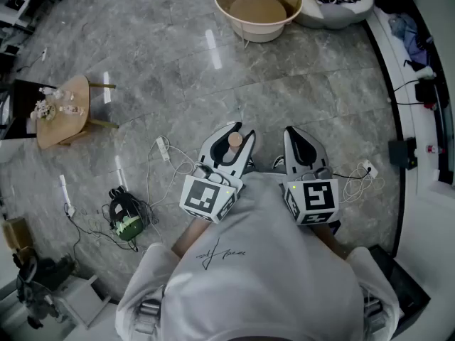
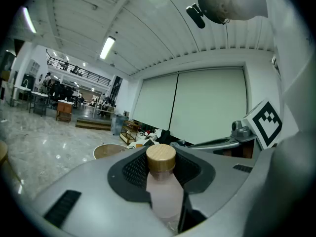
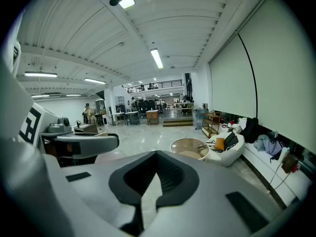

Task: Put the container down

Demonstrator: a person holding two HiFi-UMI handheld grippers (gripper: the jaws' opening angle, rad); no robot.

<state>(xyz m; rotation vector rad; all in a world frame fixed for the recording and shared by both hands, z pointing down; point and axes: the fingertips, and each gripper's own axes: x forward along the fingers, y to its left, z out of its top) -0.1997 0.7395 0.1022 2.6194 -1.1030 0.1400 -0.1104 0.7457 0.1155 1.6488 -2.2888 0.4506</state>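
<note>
Bottle (image 2: 164,189) with a wooden cap sat clamped between the jaws of the left gripper (image 1: 230,146), held above the grey marble floor (image 1: 298,84). The right gripper (image 3: 156,155) beside it was closed and empty. White cables (image 1: 161,163) lay on the floor nearby, while a round beige tub (image 1: 257,7) and a wooden stool (image 1: 64,111) stood well apart.

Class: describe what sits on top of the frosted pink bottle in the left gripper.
A round wooden cap tops the bottle; its base is hidden within the left gripper.
</note>
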